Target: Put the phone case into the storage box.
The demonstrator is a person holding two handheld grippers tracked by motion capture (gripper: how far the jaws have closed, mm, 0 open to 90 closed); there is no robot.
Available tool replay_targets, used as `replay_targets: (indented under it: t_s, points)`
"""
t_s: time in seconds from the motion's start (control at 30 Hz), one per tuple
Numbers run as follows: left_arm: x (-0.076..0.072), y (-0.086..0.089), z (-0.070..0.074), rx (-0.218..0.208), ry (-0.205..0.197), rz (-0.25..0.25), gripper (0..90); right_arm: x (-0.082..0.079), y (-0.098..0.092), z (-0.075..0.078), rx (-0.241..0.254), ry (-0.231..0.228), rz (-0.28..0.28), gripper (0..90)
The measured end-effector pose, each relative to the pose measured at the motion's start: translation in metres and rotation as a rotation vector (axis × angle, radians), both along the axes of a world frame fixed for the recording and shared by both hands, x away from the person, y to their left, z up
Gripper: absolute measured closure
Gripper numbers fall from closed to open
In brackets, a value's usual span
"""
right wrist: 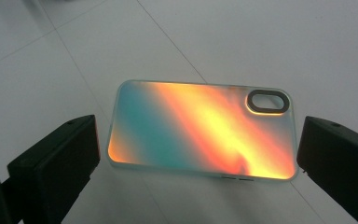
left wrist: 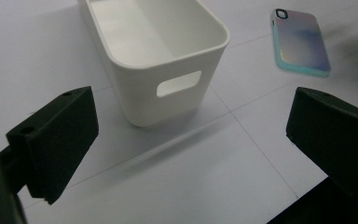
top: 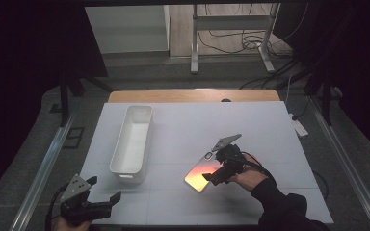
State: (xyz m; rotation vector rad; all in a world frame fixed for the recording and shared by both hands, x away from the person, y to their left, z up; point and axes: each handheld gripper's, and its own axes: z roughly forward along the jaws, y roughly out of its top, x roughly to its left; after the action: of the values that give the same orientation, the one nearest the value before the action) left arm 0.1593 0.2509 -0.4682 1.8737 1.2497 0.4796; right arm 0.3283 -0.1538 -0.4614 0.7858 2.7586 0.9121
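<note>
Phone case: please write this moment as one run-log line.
right gripper: open, over phone case | case: flat on table | left gripper: open, near bin

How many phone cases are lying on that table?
1. The phone case lies flat on the white table, right of the white bin, under the open right gripper.

On the table [top: 270,125], a bin [top: 132,144] lies left of centre, its long side running from 12 to 6 o'clock. A phone case [top: 201,174] lies flat at about 4 o'clock from the bin, well apart from it. The right gripper [top: 218,168] hovers over the case; the left gripper [top: 103,192] sits at 7 o'clock from the bin, near the table's front edge.
</note>
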Motion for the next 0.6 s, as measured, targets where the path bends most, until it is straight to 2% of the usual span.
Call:
replay_targets:
  t_s: [0.6]
  points:
    - [0.0, 0.001, 0.0, -0.004, 0.002, 0.003, 2.8, 0.009, 0.03, -0.005, -0.052, 0.012, 0.025, 0.0]
